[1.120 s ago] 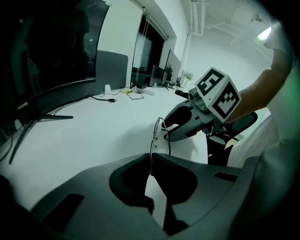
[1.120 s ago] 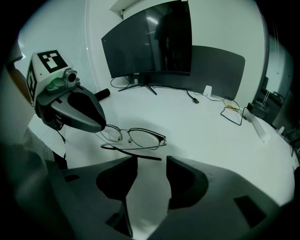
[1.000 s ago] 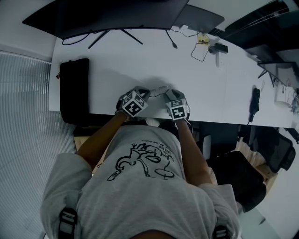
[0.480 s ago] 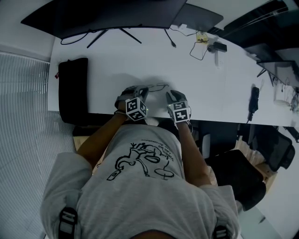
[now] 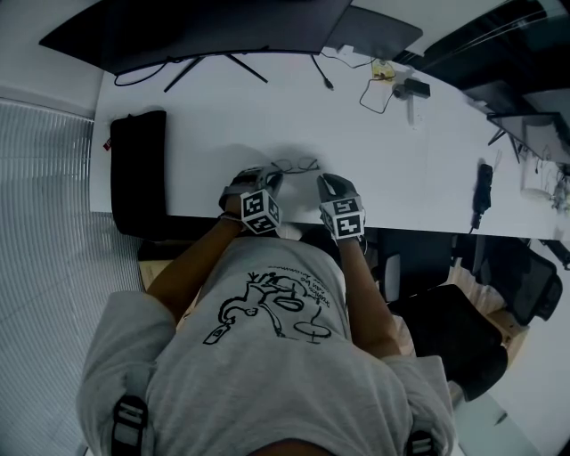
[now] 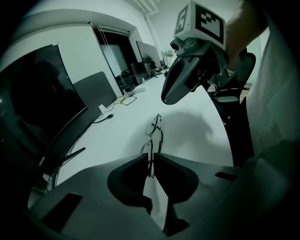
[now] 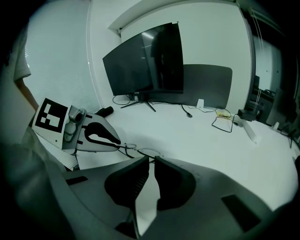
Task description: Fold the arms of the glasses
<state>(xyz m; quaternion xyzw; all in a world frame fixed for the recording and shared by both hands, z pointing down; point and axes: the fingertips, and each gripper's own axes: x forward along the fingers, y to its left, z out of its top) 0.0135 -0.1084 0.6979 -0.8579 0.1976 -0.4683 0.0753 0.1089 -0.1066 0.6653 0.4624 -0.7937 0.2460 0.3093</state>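
Thin wire-rimmed glasses [image 5: 296,165] rest on the white desk [image 5: 205,116], close to its front edge. My left gripper [image 5: 265,181] is shut on the glasses' left end. The left gripper view shows a thin wire of the frame [image 6: 151,159] pinched between its jaws, with the lenses [image 6: 156,127] stretching away in front. My right gripper [image 5: 329,184] hangs just above the desk to the right of the glasses [image 7: 140,152], clear of them. Its jaws are closing, nearly together, with nothing between them. From the left gripper view it [image 6: 168,96] floats above the lenses.
A large dark monitor [image 5: 205,27] stands at the back of the desk. A black pouch [image 5: 140,169] lies at the left end. Cables and small devices [image 5: 383,85] sit at the back right, and a black handheld item [image 5: 484,191] near the right front edge.
The right gripper has let go of the glasses, narrowed its jaws and lifted back toward the desk edge. The left gripper has rolled, still holding the glasses, which now lie farther from the edge.
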